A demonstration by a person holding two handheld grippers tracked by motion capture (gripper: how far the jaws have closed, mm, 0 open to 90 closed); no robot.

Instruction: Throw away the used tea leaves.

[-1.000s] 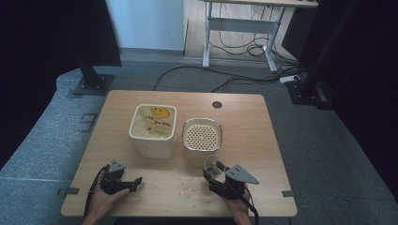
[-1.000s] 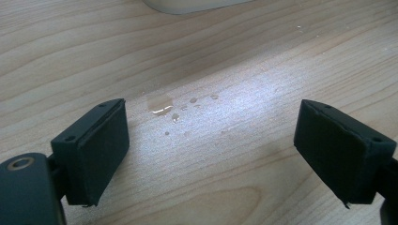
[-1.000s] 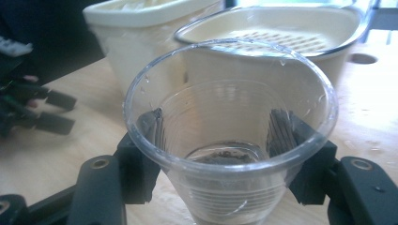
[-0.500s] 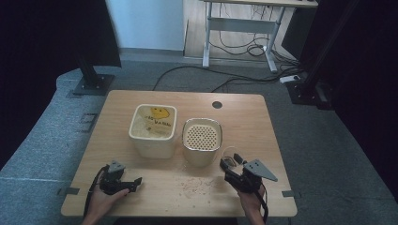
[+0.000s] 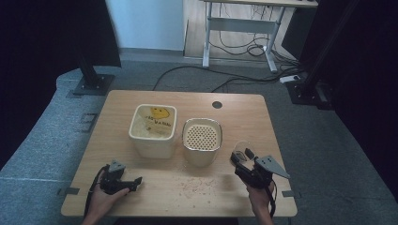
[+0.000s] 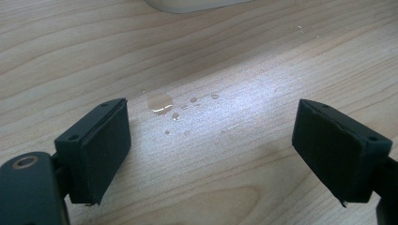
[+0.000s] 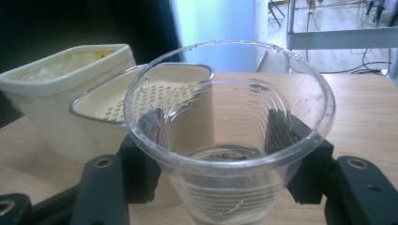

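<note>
the right gripper [image 5: 245,160] has been carried rightward, clear of the perforated container [image 5: 202,140], its jaws pinching a clear ribbed plastic cup [image 7: 230,136] held upright above the table [image 5: 141,197]. water droplets [image 6: 162,103] on the wood grain are seen between the left gripper [image 6: 211,140]'s spread, empty jaws, rested low by the front edge.

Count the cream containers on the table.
2. The tub with the yellow print stands at the table's middle left; the strainer-topped container stands right beside it, to its right. None looks hidden.
</note>
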